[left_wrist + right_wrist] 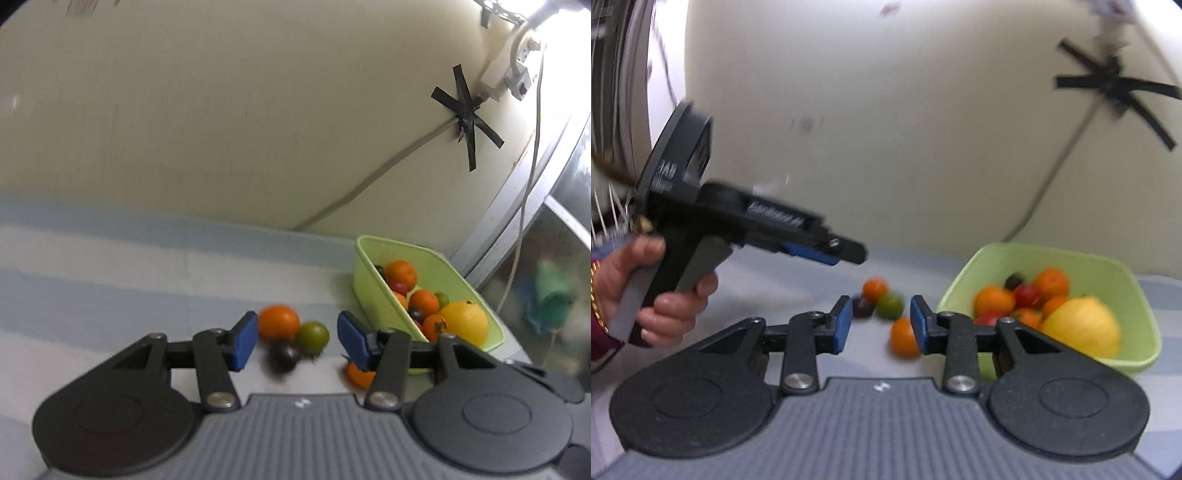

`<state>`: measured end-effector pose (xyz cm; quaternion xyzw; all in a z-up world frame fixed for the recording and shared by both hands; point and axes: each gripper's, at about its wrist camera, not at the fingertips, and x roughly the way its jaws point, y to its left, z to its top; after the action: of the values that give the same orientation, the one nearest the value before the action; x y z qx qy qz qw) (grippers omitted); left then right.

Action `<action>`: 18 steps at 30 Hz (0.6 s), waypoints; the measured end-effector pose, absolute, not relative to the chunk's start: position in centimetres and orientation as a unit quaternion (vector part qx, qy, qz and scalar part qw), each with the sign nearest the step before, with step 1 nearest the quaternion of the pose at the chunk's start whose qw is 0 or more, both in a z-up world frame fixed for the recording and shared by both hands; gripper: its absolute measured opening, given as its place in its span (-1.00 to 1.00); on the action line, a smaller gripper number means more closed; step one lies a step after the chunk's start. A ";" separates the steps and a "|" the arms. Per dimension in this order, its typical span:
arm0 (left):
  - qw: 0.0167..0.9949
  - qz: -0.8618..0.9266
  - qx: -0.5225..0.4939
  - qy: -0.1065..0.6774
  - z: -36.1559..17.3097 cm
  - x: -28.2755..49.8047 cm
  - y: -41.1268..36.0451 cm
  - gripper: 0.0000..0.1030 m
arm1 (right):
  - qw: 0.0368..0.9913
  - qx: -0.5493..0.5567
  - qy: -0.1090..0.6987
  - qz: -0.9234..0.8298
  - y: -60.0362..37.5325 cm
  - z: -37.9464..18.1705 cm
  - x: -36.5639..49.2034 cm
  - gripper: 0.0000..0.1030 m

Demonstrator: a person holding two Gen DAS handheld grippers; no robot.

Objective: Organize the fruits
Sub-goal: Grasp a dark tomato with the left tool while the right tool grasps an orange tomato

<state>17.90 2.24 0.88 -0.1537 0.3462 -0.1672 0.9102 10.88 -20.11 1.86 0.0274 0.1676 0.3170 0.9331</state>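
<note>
The pale blue-and-white striped tabletop point(110, 280) carries a light green tub point(373, 291) at its far right, filled with fruit. At the tub's nine o'clock, three loose fruits cluster together, touching: an orange point(279, 321), a green tomato point(313, 335), a dark plum point(283, 357). Another orange fruit point(904, 338) lies apart, near the tub.

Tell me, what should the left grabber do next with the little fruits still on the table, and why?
Probably ease the left gripper forward and down around the dark plum. Its jaws stand open with nothing between the pads, and the plum lies just ahead of them, beside the green fruit and an orange. These sit outside the green tub, which already holds the other fruit.
</note>
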 end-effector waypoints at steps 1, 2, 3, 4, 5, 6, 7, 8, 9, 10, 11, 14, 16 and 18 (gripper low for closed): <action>0.909 -0.171 -0.156 0.346 0.5 17.6 2.3 -0.04 | 0.935 0.019 0.176 0.309 -19.6 1.6 11.0 -0.27; 0.909 -0.173 -0.155 0.346 0.1 17.5 2.1 -0.01 | 0.935 0.018 0.184 0.303 -19.4 1.4 11.2 -0.27; 0.910 -0.174 -0.148 0.346 -0.2 17.4 2.0 0.06 | 0.935 0.019 0.194 0.297 -19.3 1.3 11.8 -0.26; 0.912 -0.172 -0.138 0.347 -0.5 17.2 1.7 0.08 | 0.935 0.020 0.204 0.288 -19.3 1.2 12.3 -0.26; 0.914 -0.170 -0.125 0.347 -0.7 17.0 1.4 0.08 | 0.936 0.022 0.213 0.281 -19.3 1.0 12.9 -0.25; 0.916 -0.167 -0.113 0.348 -0.9 16.9 1.1 0.07 | 0.935 0.024 0.221 0.277 -19.2 0.9 13.3 -0.25; 0.918 -0.163 -0.103 0.347 -1.1 16.9 0.8 0.05 | 0.933 0.026 0.228 0.275 -19.1 0.8 13.6 -0.25; 0.919 -0.162 -0.096 0.346 -1.3 16.9 0.7 0.00 | 0.932 0.027 0.233 0.275 -19.0 0.5 13.3 -0.25; 0.919 -0.162 -0.093 0.346 -1.3 16.9 0.7 -0.06 | 0.932 0.027 0.238 0.273 -18.8 0.4 13.4 -0.25; 0.918 -0.164 -0.093 0.348 -1.4 17.0 0.6 -0.18 | 0.932 0.025 0.241 0.270 -18.6 0.3 13.5 -0.25; 0.918 -0.164 -0.092 0.348 -1.4 17.1 0.4 -0.26 | 0.932 0.025 0.244 0.267 -18.6 0.2 13.6 -0.25; 0.920 -0.156 -0.087 0.349 -1.5 17.4 0.1 -0.54 | 0.932 0.035 0.248 0.260 -18.5 0.1 14.1 -0.25; 0.919 -0.159 -0.090 0.349 -1.5 17.2 0.2 -0.57 | 0.930 0.049 0.256 0.258 -18.5 0.1 14.3 -0.25; 0.918 -0.164 -0.094 0.350 -1.6 16.8 0.4 -0.58 | 0.926 0.049 0.270 0.259 -18.1 -0.2 14.9 -0.27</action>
<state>16.80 0.39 -1.56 -0.0943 0.3496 -0.1639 0.9176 14.93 -18.05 -0.20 0.0494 0.2698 0.2587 0.9262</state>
